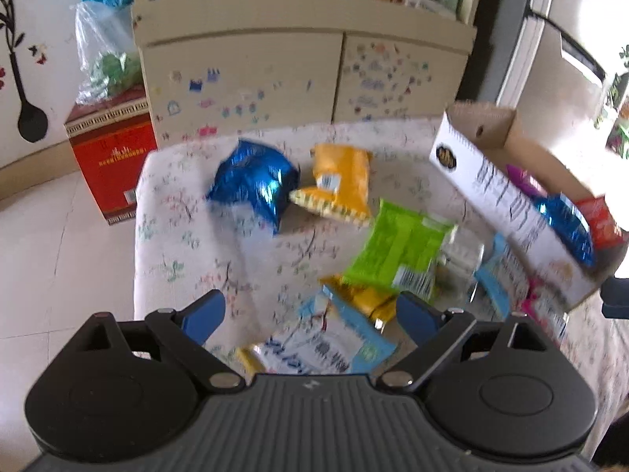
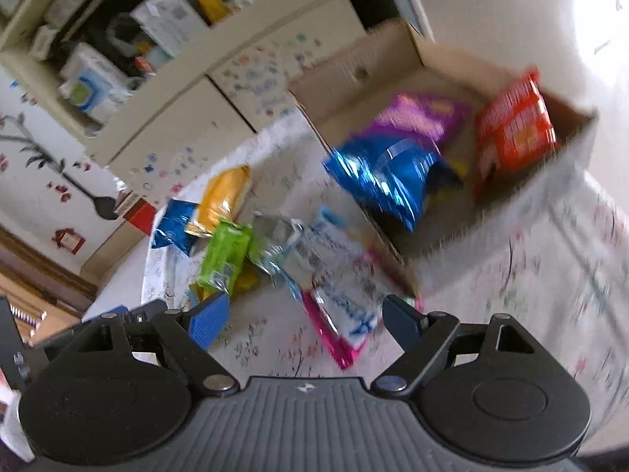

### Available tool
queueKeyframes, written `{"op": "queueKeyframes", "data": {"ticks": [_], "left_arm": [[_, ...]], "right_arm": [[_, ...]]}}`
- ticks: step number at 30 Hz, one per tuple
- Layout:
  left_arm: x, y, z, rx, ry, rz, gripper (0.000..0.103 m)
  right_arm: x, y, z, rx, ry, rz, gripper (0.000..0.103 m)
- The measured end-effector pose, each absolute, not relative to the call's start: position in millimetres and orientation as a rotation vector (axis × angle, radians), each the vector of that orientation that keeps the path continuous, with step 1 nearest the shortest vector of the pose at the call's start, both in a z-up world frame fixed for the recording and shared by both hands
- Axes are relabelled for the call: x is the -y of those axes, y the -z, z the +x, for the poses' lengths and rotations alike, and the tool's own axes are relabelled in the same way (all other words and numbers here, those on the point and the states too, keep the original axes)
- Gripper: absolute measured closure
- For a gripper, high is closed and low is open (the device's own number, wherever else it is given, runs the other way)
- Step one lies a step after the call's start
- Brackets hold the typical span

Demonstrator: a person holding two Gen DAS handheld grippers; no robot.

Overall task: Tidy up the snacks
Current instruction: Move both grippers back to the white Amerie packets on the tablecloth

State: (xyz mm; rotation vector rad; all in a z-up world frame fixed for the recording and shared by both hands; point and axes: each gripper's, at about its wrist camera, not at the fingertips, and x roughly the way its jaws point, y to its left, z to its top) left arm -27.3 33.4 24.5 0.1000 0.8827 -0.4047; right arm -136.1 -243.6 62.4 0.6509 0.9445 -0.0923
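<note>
A: Which step is in hand?

B: Judging by the layout, loading. The box is sitting at the table's right side and already holding a purple pack, a blue bag and a red pack. Loose packs are lying just beside it on the cloth: a blue foil bag, an orange one, a green one.

A: Tongs?

B: The left gripper is standing apart, empty, over a white-blue pack. The right gripper is likewise apart, empty, above a pink-edged pack.

A: Next move?

B: Probably lowering onto a pack, then closing on its edge.

A: Labels?

B: Print is showing, but blur is making it unreadable.
</note>
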Motion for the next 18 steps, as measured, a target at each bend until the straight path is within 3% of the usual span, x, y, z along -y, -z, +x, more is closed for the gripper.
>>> {"op": "queueKeyframes", "data": {"ticks": [18], "left_arm": [[-9,8,-37,-0.841,0.536,0.35,0.009]], "right_arm": [[241,-24,-124,-0.99,0.309,0.85,0.014]]}}
